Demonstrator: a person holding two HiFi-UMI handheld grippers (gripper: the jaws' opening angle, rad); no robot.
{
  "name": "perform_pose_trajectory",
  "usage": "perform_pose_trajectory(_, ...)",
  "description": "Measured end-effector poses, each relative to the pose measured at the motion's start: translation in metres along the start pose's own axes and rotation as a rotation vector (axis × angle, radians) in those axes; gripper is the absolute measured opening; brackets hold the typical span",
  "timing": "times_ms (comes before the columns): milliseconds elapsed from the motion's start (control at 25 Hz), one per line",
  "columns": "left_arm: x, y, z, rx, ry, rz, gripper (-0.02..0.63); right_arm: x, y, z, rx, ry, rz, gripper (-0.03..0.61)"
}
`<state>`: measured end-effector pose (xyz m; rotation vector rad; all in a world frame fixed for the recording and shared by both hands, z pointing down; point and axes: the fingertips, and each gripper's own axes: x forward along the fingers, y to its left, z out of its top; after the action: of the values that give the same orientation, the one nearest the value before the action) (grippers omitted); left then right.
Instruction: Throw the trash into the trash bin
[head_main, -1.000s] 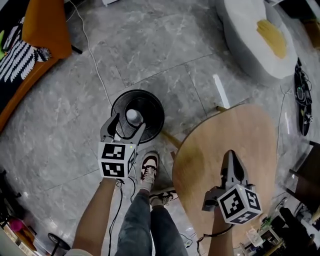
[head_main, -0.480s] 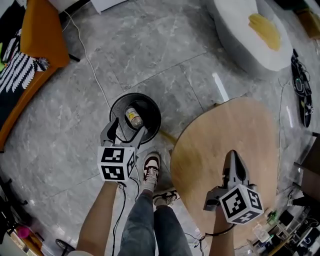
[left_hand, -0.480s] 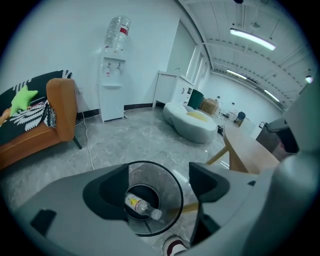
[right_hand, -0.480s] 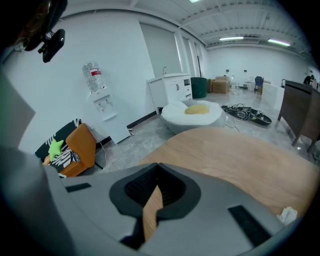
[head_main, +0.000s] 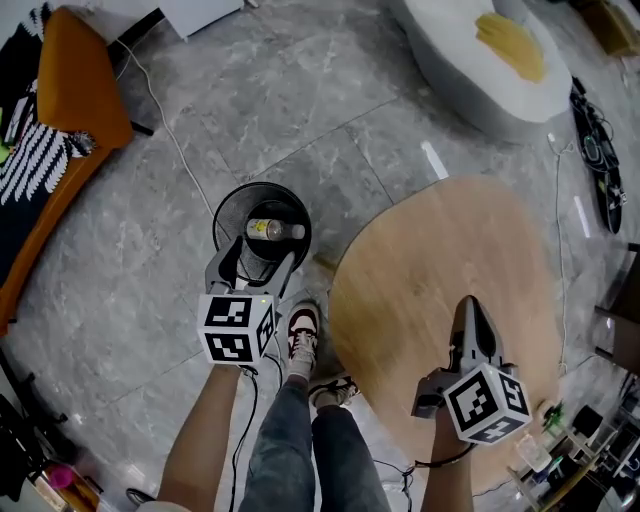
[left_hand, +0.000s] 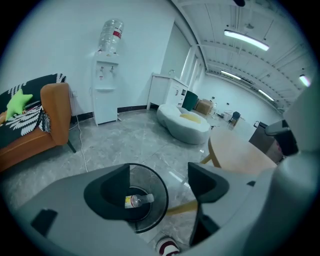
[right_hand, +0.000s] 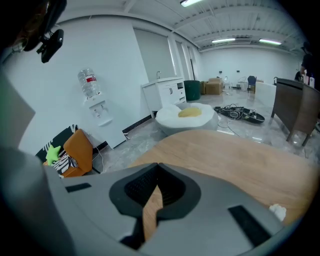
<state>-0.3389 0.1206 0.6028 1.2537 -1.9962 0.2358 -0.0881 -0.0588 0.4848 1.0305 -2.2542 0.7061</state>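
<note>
Plastic bottle (head_main: 272, 230), yellow label unreadable, lies in the black mesh trash bin (head_main: 222, 205). Left gripper (head_main: 258, 252) above it gapes empty; right gripper (head_main: 472, 305), jaws together, hangs over the wooden table (head_main: 440, 250).

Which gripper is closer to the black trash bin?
Left. The left gripper hangs just above the trash bin's near rim; the right gripper is off over the wooden table.
</note>
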Motion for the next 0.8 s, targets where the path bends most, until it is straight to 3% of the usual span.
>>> perform_pose_trajectory(320,-0.024,-0.061,0.025,0.096,0.025,-0.108,0.359,-0.054,-0.033,0.013,0.071,-0.039,-0.068,0.002)
perform_pose_trajectory(800,-0.048,-0.227,0.073,0.29,0.023,-0.347,0.353,-0.167,-0.14,0.013,0.278,-0.132,-0.268,0.002)
